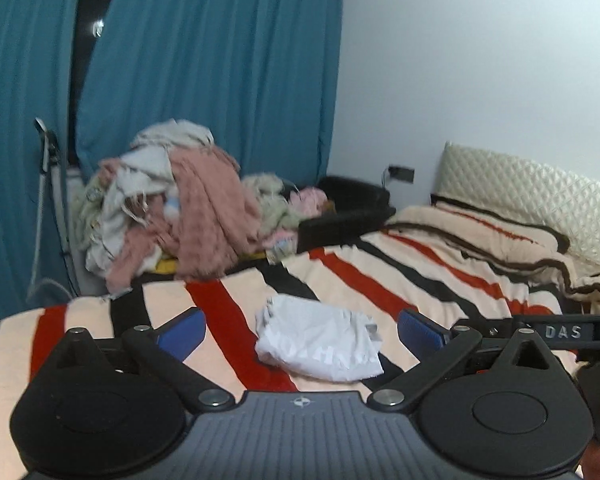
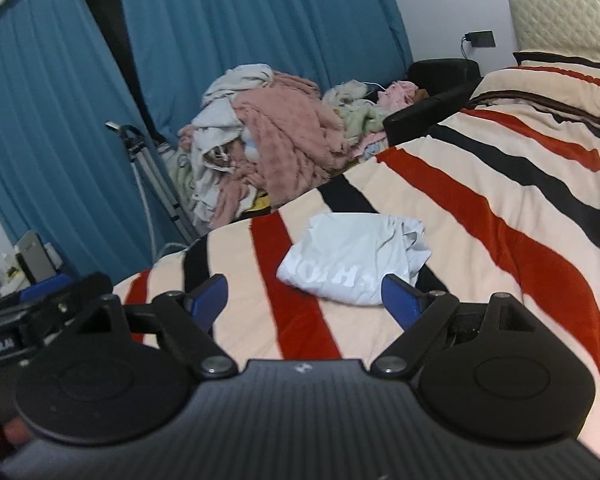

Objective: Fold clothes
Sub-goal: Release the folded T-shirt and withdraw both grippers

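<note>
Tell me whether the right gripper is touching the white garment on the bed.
Cannot tell. In the right wrist view the right gripper is open, and one blue fingertip overlaps the white garment, so no gap or contact shows.

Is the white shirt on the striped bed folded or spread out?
Folded: the white printed shirt lies as a compact, somewhat rumpled bundle on the striped blanket.

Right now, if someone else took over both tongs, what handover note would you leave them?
Left tongs: open, empty, above the bed.
Right tongs: open, empty, alongside.
White garment: lying crumpled in a loose bundle on the striped blanket, just ahead of both tongs, touched by neither.
Clothes pile: heaped beyond the bed's far edge, by the blue curtain.
Done: no neat fold visible.
Left: spread the white garment flat, fold it, then take the pile.
</note>
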The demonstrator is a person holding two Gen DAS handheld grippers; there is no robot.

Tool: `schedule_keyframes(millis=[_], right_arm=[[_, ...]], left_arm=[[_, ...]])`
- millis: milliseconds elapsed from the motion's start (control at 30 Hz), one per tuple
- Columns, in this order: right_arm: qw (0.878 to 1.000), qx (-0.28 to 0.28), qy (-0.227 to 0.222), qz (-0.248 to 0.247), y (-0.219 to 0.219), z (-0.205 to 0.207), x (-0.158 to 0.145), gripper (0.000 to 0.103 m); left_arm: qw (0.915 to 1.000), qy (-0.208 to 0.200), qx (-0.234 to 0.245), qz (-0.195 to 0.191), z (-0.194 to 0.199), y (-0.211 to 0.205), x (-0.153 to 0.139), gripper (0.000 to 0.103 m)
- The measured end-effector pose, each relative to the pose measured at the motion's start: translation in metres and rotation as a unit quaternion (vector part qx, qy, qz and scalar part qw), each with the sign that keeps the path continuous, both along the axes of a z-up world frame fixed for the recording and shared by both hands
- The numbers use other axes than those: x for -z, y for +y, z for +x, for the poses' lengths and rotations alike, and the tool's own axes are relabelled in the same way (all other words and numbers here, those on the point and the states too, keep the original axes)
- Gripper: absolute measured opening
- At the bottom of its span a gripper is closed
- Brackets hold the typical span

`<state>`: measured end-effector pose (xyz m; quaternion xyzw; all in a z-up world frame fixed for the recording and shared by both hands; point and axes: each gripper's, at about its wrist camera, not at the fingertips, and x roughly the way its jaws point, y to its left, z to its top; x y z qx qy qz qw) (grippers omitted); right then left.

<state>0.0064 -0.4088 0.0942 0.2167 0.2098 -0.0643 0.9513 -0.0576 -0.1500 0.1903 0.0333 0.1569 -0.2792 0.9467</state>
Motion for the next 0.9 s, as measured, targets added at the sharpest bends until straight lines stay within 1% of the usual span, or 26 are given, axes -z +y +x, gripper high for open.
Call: schedule_keyframes(millis=[67, 167, 233, 333, 400, 500, 633, 800, 900], right_arm=[[1.0, -0.003, -0.027, 0.0, 0.006, -0.019, 0.003, 0.085], [0.999, -0.003, -0.04, -0.023, 0.019, -0.034, 0.013, 0.085], [0.998, -0.001, -0.048, -0.034, 0.026, -0.039, 0.021, 0.085], [0.997, 0.004, -0.058, -0.052, 0.037, -0.04, 0.032, 0.085], [0.995, 0.006, -0.065, -0.07, 0.046, -0.039, 0.038, 0.085], [0.992, 0.006, -0.08, -0.099, 0.059, -0.036, 0.05, 0.085], [0.988, 0.017, -0.078, -0.129, 0.07, -0.027, 0.069, 0.085], [0.988, 0.025, -0.064, -0.141, 0.077, -0.016, 0.094, 0.085], [0.989, 0.023, -0.051, -0.138, 0.08, -0.006, 0.107, 0.085]], left_arm=[[0.9999, -0.015, -0.006, -0.004, -0.021, 0.009, -0.002, 0.103], [0.9995, -0.024, -0.012, -0.017, -0.045, 0.023, 0.002, 0.103], [0.9992, -0.026, -0.015, -0.025, -0.058, 0.032, 0.007, 0.103], [0.999, -0.026, -0.023, -0.029, -0.065, 0.044, 0.02, 0.103], [0.9988, -0.019, -0.026, -0.037, -0.067, 0.051, 0.03, 0.103], [0.9988, -0.014, -0.032, -0.033, -0.06, 0.054, 0.045, 0.103], [0.9987, -0.008, -0.041, -0.027, -0.05, 0.057, 0.066, 0.103], [0.9984, -0.001, -0.053, -0.019, -0.038, 0.061, 0.092, 0.103], [0.9981, 0.004, -0.06, -0.015, -0.03, 0.064, 0.108, 0.103]])
